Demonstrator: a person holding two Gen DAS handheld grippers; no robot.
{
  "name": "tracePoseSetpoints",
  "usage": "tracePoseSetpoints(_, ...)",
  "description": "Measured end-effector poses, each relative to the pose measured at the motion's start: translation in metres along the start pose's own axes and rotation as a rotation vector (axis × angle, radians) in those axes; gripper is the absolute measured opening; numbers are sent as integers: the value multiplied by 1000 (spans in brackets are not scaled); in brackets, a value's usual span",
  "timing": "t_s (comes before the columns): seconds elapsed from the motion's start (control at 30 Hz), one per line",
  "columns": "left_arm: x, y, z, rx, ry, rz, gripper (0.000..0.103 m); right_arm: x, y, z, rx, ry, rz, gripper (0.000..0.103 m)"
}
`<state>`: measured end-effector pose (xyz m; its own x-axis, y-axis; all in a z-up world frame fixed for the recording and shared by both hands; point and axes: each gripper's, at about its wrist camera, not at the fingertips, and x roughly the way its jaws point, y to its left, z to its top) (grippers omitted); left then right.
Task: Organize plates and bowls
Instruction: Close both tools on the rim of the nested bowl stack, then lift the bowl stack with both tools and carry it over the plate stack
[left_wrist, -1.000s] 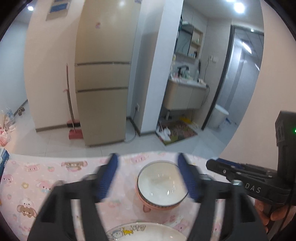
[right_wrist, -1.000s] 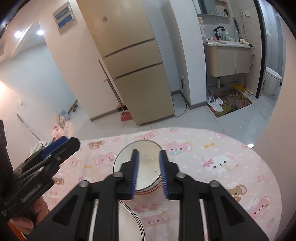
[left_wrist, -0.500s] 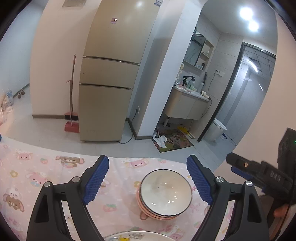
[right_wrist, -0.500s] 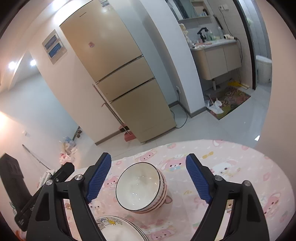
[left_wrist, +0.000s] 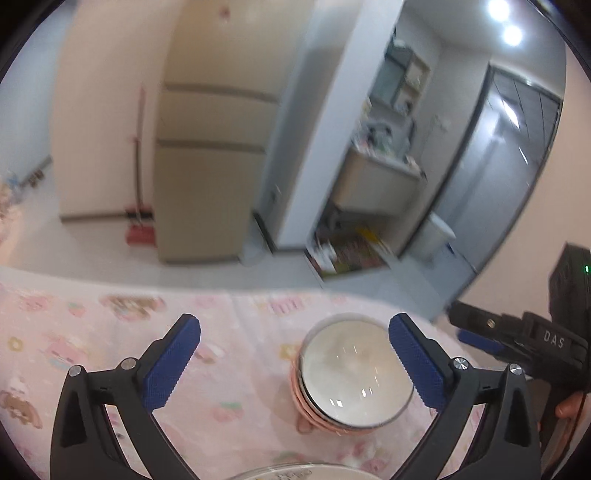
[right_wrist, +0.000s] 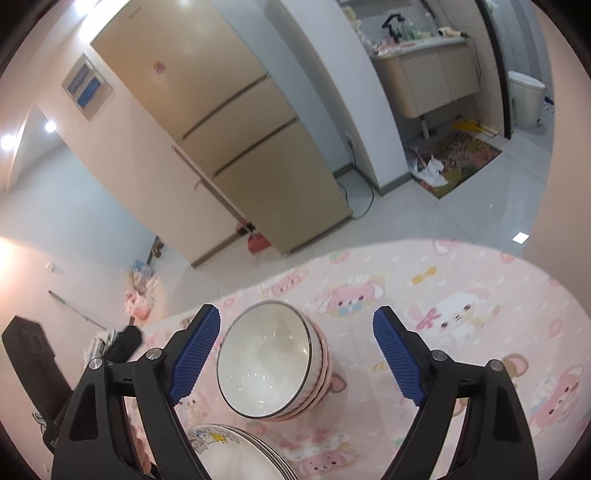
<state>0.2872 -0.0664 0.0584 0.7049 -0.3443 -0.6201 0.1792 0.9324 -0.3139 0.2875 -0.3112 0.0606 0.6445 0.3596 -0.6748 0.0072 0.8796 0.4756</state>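
Hidden and cut off: the stack of white plates with cartoon prints and dark rims (right_wrist: 240, 458) is cropped by the bottom edge of the right wrist view; in the left wrist view only a blurred sliver of its rim (left_wrist: 291, 474) is seen at the bottom edge.
Blur: the left wrist view is smeared throughout, so the prints on the pink cartoon-patterned tablecloth (left_wrist: 240, 369) are hard to make out there; in the right wrist view the cloth (right_wrist: 461, 314) is sharp.
Bowls: a stack of white ceramic bowls with pink ribbed outsides and thin dark rims (right_wrist: 271, 360) is set on the cloth near its far edge, just beyond the plates; how many bowls are nested cannot be counted. In the left wrist view the same stack (left_wrist: 354, 373) is seen from above.
Left gripper: the black left gripper with blue ribbed pads (left_wrist: 293, 363) is angled down at the cloth; its jaws are opening and spread very wide. The bowl stack lies between them, close beside the right-hand pad; whether that pad touches the rim cannot be told. Nothing is pinched.
Right gripper: the black right gripper with blue ribbed pads (right_wrist: 295, 354) is tilted down, jaws spread wide either side of the bowl stack, which sits nearer the left-hand pad with a gap on both sides. Nothing is gripped.
Hands: in the left wrist view the right gripper's body, marked DAS (left_wrist: 517, 343), is seen at the right edge, with a hand's fingertips (left_wrist: 570, 404) partly shown under it.
Background: a beige three-door refrigerator (right_wrist: 236, 122) is stood beyond the table.
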Motion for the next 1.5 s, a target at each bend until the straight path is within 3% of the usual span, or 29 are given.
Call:
tracePoseSetpoints(0.1, 22, 4, -8, -27, 81, -18, 103, 16, -5, -7, 24, 60, 8, 84)
tracePoseSetpoints(0.33, 49, 14, -22, -94, 184, -27, 100, 41, -13, -16, 54, 131, -17, 84)
tracePoseSetpoints(0.43, 58, 17, -26, -102, 222, -25, 95, 50, -17, -20, 81, 176, 17, 84)
tracePoseSetpoints(0.67, 78, 21, -36, -137, 307, -48, 94, 72, -22, -30, 147, 264, 65, 84)
tracePoseSetpoints(0.73, 86, 21, -41, -142, 330, -50, 87, 79, -26, -33, 182, 291, 82, 83)
tracePoseSetpoints(0.77, 93, 21, -45, -140, 362, -32, 79, 82, -28, -35, 198, 302, 89, 79)
tracePoseSetpoints(0.83, 100, 23, -48, -159, 402, -58, 74, 87, -32, -37, 222, 319, 89, 72)
tracePoseSetpoints(1.1, 103, 25, -51, -208, 424, -136, 72, 97, -32, -41, 205, 333, 100, 59)
tracePoseSetpoints(1.27, 102, 29, -53, -266, 444, -193, 64, 103, -39, -44, 223, 341, 95, 47)
tracePoseSetpoints(1.37, 103, 29, -53, -298, 456, -233, 53, 108, -43, -46, 247, 343, 114, 46)
tracePoseSetpoints(1.5, 102, 29, -54, -306, 448, -228, 52, 113, -44, -46, 254, 341, 128, 45)
